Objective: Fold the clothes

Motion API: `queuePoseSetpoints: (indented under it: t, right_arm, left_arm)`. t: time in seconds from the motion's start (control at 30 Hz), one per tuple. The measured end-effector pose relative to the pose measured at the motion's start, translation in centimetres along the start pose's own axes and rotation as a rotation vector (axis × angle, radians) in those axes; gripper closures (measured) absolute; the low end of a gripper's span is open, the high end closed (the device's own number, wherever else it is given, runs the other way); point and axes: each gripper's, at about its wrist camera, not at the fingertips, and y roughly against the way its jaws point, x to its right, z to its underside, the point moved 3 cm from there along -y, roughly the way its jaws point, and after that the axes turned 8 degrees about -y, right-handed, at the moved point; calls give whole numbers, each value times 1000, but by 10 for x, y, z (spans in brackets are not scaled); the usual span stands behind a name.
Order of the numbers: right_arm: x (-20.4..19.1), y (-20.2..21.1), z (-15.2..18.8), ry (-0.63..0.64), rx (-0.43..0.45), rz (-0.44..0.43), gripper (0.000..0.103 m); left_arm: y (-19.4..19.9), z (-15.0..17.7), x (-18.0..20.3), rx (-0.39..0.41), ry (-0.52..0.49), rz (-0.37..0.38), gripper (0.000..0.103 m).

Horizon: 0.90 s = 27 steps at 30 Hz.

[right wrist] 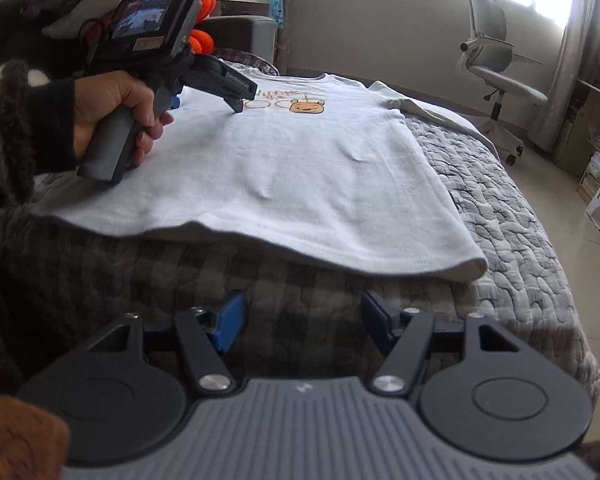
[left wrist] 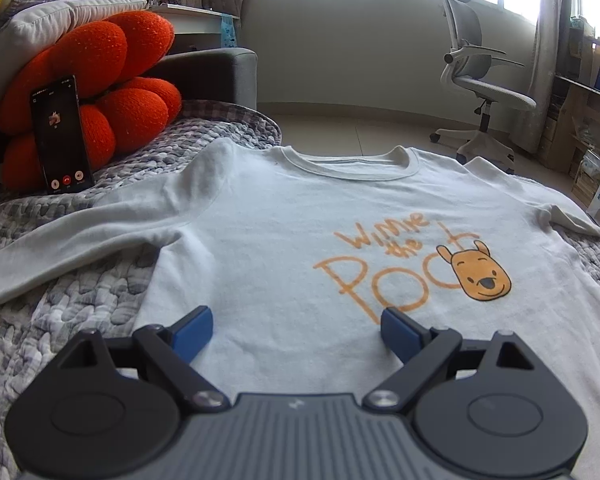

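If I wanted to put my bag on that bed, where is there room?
Bare quilt shows beside the white shirt, toward the office chair, and below the shirt's hem. The far corner is crowded: a phone leans on an orange cushion.

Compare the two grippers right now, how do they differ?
The left gripper hovers over the white shirt's chest, near the print; the right gripper sits short of the shirt's hem, over the grey bedspread. The left's fingers stand wider apart than the right's. Both are open and hold nothing, with blue fingers.
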Motion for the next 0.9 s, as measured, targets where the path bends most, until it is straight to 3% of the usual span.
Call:
queuePoseSetpoints:
  t: [0.13,0.3,0.47,0.63,0.9]
  right_arm:
    - [2,0,-3,-55,-8,-56,36]
    - [-1,-11,-16,-59,7,-88,36]
    - [9,-17,-29,-118,21,-94,40]
    - [24,-17,-37,-211,30,-106,42]
    - [36,-17,-39,-238,20,-94,46]
  left_arm:
    - [7,-2,1,-36,8,29,11]
    - [24,-12,9,-104,-9,128,12]
    - [65,-17,31,-108,-213,255,12]
    - [114,9,45,-90,-425,369,12]
    - [158,59,41,-93,-506,528,34]
